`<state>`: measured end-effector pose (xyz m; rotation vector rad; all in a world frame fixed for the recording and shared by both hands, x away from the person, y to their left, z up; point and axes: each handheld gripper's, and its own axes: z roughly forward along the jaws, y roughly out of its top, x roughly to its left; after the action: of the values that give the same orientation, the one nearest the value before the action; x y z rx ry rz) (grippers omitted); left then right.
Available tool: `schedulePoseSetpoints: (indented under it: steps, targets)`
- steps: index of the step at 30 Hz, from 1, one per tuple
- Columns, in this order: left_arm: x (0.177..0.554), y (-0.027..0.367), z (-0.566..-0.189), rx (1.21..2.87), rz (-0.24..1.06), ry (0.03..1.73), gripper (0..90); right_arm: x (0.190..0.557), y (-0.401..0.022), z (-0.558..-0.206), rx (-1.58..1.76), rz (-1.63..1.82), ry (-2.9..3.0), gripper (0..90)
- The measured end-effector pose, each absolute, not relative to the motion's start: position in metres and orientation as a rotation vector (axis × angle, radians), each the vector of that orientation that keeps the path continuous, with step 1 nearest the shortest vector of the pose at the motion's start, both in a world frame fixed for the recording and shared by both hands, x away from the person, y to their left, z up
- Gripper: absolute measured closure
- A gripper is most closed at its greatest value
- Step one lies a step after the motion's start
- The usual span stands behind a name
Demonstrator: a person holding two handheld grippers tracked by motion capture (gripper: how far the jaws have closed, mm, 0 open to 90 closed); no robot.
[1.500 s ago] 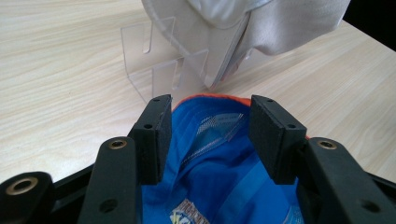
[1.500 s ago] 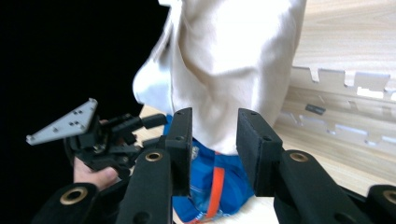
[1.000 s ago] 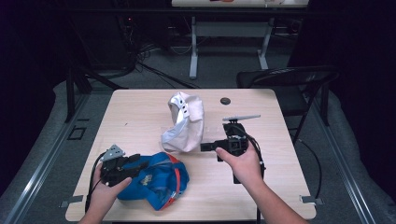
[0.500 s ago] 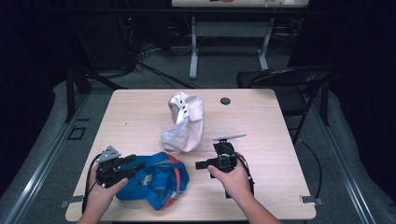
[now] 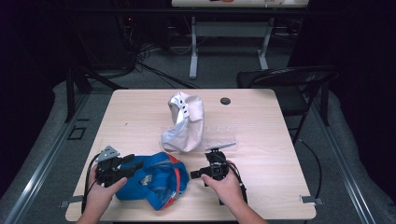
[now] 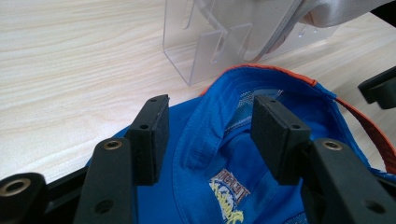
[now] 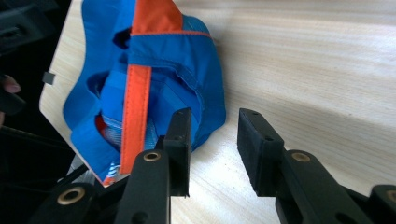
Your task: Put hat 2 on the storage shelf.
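Observation:
A blue cap (image 5: 156,179) with orange trim lies crumpled near the table's front edge. My left gripper (image 5: 135,164) rests at its left side. In the left gripper view that gripper (image 6: 210,121) stands open over the cap's blue inner band (image 6: 205,140), and neither pad presses on the cloth. My right gripper (image 5: 194,175) lies low at the cap's right edge, pointing left. Its jaws (image 7: 212,126) have just been opening and have bare table between them, with one finger (image 7: 180,140) against the blue cap (image 7: 140,84).
A white cap (image 5: 184,121) sits on a clear plastic stand (image 6: 210,42) at mid table, just behind the blue cap. A small black disc (image 5: 225,101) lies farther back. A dark folding chair (image 5: 285,81) stands past the table's right rear corner.
My right gripper has come down from beside the white cap toward the front edge and now sits at the blue cap's right side. The left hand has stayed put.

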<state>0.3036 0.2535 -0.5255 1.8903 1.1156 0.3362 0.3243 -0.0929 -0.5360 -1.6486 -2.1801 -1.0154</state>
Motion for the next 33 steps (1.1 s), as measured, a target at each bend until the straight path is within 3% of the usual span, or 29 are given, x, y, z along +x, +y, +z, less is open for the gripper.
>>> schedulePoseSetpoints:
  steps: [20, 22, 28, 33]
  targets:
    - [0.306, 0.256, -0.526, 1.885, 0.328, 1.118, 47.5, 0.333, -0.063, -0.556, -1.658, -0.911, -2.201, 64.4]
    - [0.306, 0.256, -0.526, 1.884, 0.324, 1.123, 47.5, 0.333, -0.061, -0.556, -1.689, -0.884, -2.192, 67.3]
    - [0.306, 0.258, -0.525, 1.895, 0.319, 1.125, 47.5, 0.335, -0.065, -0.557, -1.685, -0.885, -2.171, 88.2]
    - [0.306, 0.258, -0.525, 1.897, 0.320, 1.124, 47.5, 0.335, -0.071, -0.555, -1.675, -0.863, -2.137, 89.3]
